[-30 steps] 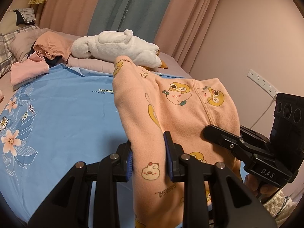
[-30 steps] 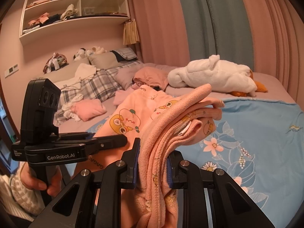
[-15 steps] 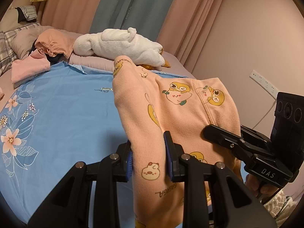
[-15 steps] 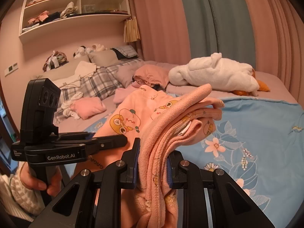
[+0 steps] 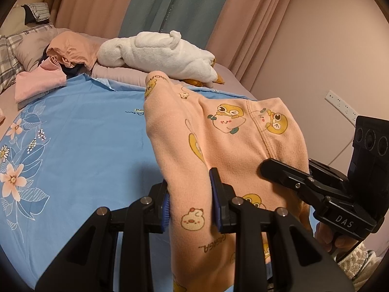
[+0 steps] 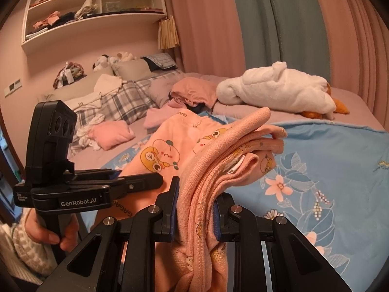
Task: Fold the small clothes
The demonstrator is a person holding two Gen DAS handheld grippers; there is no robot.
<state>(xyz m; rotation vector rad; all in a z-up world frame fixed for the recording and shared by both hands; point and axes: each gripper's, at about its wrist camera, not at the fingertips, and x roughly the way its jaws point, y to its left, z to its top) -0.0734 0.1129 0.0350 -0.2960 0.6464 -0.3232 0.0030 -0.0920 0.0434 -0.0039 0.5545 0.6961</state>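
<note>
I hold the peach garment (image 5: 243, 141) up above the blue sheet (image 5: 85, 146) of the bed, near its front edge, with both grippers. My left gripper (image 5: 190, 196) has its jaws clenched on one folded edge of the garment, and my right gripper (image 6: 195, 209) has its jaws clenched on a bunched stack of its layers. Far across the bed, a white plush toy (image 6: 279, 92) lies by the curtains, with a pile of clothes (image 6: 194, 92) to its left.
</note>
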